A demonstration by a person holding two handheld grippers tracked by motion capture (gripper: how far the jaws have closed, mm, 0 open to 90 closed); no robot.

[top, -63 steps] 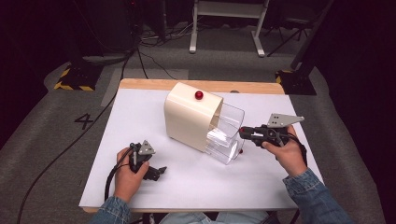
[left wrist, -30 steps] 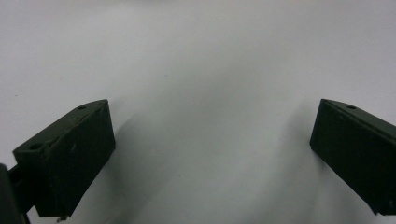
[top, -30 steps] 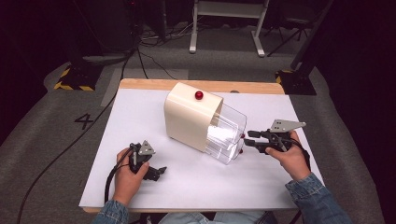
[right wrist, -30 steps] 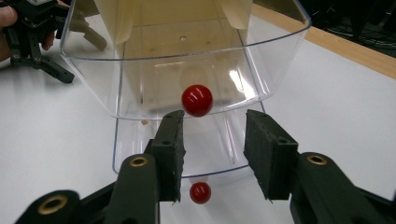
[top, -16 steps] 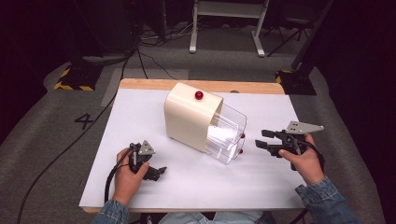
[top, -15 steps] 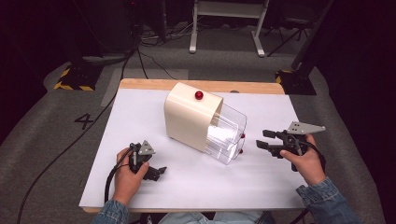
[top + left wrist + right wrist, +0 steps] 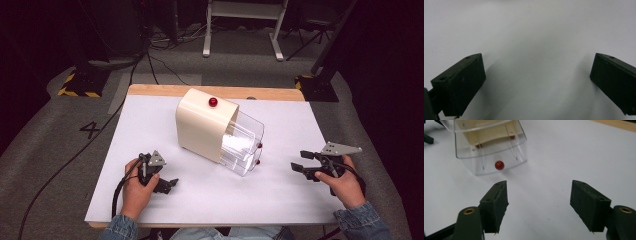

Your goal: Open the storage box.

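Both hand-held grippers, left and right, rest jaws apart and empty on the white surface, the clear-drawered cream box ahead of the right one apparently finished with.

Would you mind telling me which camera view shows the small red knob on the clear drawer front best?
The right gripper view: the red knob sits close and sharp on the clear drawer front, just past the open jaws. The high view shows it as a tiny red dot. The left gripper view looks at bare white table.
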